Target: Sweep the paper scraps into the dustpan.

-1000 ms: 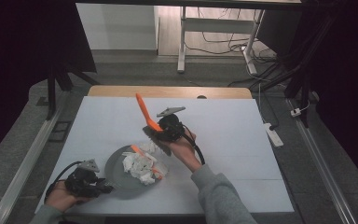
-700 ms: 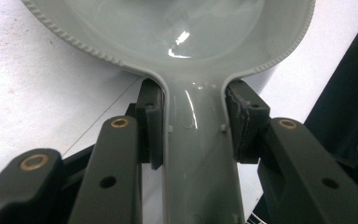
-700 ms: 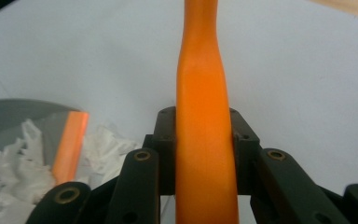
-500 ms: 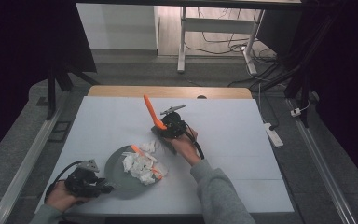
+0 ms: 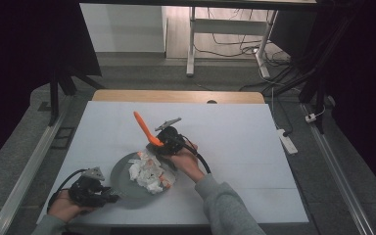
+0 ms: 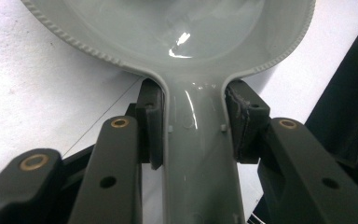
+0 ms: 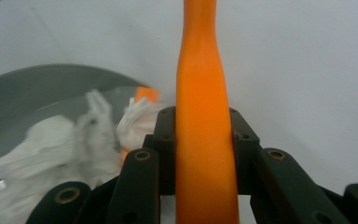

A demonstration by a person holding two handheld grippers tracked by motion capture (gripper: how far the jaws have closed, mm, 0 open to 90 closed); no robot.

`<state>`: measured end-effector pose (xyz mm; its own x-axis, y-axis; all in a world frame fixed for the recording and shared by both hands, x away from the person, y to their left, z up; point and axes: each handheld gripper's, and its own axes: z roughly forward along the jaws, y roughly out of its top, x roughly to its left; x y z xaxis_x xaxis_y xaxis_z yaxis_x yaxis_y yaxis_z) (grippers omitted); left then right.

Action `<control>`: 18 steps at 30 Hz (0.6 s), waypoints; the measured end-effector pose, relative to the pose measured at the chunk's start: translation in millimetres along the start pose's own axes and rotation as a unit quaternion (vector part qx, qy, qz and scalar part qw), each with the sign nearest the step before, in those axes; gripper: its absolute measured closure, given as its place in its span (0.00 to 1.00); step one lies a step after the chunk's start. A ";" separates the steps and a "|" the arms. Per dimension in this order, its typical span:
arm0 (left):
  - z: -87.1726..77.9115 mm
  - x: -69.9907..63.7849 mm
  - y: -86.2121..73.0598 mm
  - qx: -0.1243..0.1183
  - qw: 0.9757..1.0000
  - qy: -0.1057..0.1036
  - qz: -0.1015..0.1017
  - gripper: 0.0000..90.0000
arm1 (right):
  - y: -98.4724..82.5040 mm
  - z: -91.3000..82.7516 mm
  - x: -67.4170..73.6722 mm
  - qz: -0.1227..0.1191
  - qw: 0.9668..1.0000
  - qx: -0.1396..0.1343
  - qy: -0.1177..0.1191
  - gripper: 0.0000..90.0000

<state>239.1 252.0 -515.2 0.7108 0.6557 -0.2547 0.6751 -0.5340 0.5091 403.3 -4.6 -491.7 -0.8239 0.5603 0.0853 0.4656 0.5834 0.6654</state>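
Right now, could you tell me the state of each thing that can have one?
Left gripper: shut on the grey dustpan's handle.
Right gripper: shut on the orange tool.
Grey dustpan: flat on the table, holding crumpled paper.
Orange tool: held, tilted upward.
Crumpled paper: piled in the dustpan.

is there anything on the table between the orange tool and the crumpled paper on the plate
Nothing visible. The orange tool, held by the right gripper, sits at the far rim of the grey plate, right beside the crumpled paper.

The right gripper (image 5: 162,140) — clamping the orange tool (image 5: 145,128) — has dropped toward the plate (image 5: 122,172).
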 end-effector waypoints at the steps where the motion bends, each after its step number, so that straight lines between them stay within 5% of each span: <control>1: 0.1 0.0 -0.1 0.000 1.000 0.000 0.000 0.69 | -1.0 -0.2 4.0 0.001 1.000 -0.001 0.015 0.78; 7: 0.2 0.3 -0.4 -0.001 1.000 0.000 0.000 0.69 | -2.9 -14.0 23.6 0.000 0.996 -0.031 0.086 0.78; 11: 0.0 0.1 -0.2 0.000 1.000 0.001 0.000 0.69 | 1.1 -28.4 20.3 0.001 0.996 -0.057 0.072 0.78; 18: 0.2 -0.3 0.1 0.000 1.000 0.001 0.000 0.69 | -1.7 -49.3 -8.4 0.029 0.996 -0.080 0.022 0.78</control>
<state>239.0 251.6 -515.3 0.7106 0.6567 -0.2526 0.6748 -0.5345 0.5089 393.5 -39.2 -457.0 -0.8122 0.5620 0.1567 0.4583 0.4483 0.7675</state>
